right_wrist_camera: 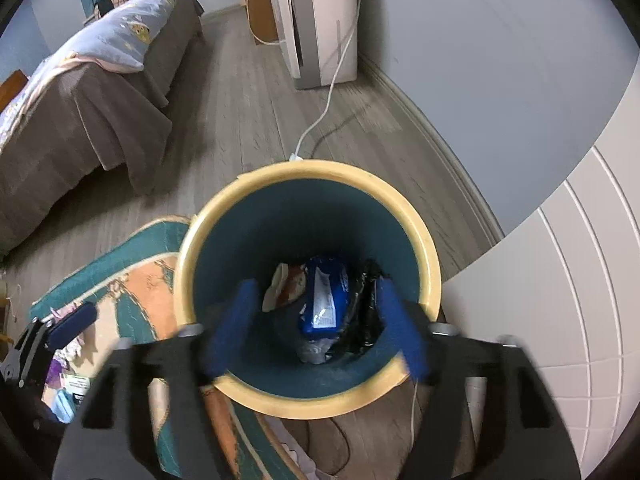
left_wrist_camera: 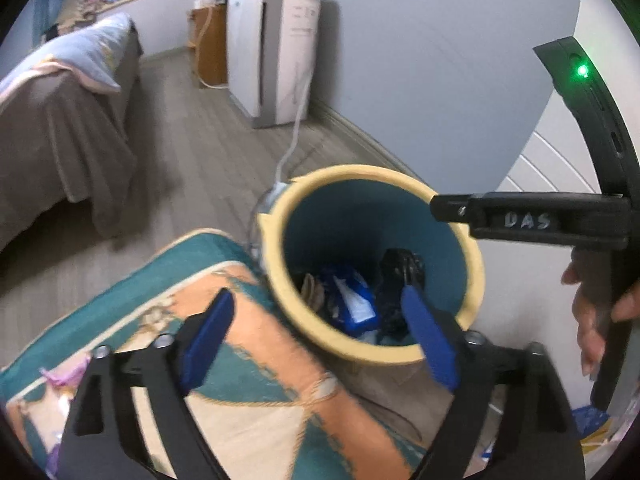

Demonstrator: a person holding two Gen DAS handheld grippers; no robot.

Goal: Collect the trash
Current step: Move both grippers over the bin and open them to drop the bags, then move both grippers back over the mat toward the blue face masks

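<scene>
A bin with a yellow rim and teal inside stands on the floor at the rug's edge. At its bottom lie a blue wrapper, a black bag and a pale scrap. My left gripper hangs open over the bin's near left rim, with nothing between its blue pads. My right gripper is open straight above the bin's mouth, also empty; the blue wrapper and black bag show far below it. A hand holds the right tool's black frame.
A teal and orange rug lies left of the bin, with small litter pieces on it. A bed with a brown cover stands at the left. A white appliance and its cable are behind; a white panelled door is at the right.
</scene>
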